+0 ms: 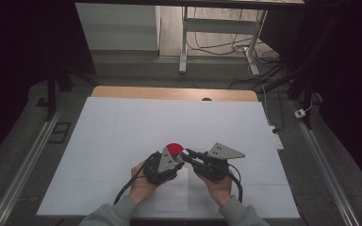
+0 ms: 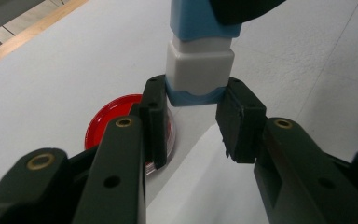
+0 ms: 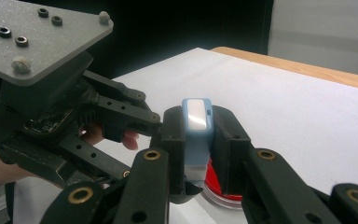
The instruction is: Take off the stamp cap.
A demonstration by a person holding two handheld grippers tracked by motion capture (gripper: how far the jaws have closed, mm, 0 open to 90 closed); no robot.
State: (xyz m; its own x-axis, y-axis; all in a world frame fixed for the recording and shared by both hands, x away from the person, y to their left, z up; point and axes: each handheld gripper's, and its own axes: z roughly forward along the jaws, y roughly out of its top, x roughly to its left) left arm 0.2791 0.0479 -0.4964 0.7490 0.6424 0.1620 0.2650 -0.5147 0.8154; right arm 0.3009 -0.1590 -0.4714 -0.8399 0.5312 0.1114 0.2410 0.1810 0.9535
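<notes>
High view: my two grippers meet over the near middle of the white board [image 1: 122, 127], my left gripper [image 1: 173, 162] and my right gripper [image 1: 188, 154] almost touching, with both of my hands [image 1: 143, 183] coming in from the near edge. The board lies bare on every side of them, with wide room to the left, to the right and toward the far wooden edge of the table [image 1: 169, 92]. A red dish [image 1: 174, 149] lies flat on the board just beyond the left gripper, partly hidden by it. In the right gripper view, my right jaws are clamped on a small blue and white block [image 3: 196, 135], one pad on each flat side, its white face turned up toward the camera; the red dish shows directly below it, and my left gripper stands close in at the left, grey plate uppermost. In the left gripper view, my left jaws stand parted to either side of the blue lower end of the same block [image 2: 199, 70]; whether the pads touch it I cannot tell. The dish sits behind my left-hand jaw there. Beyond the table, desk legs [image 1: 184, 42] and loose cables [image 1: 264, 61] lie on the floor, well apart from the work.
</notes>
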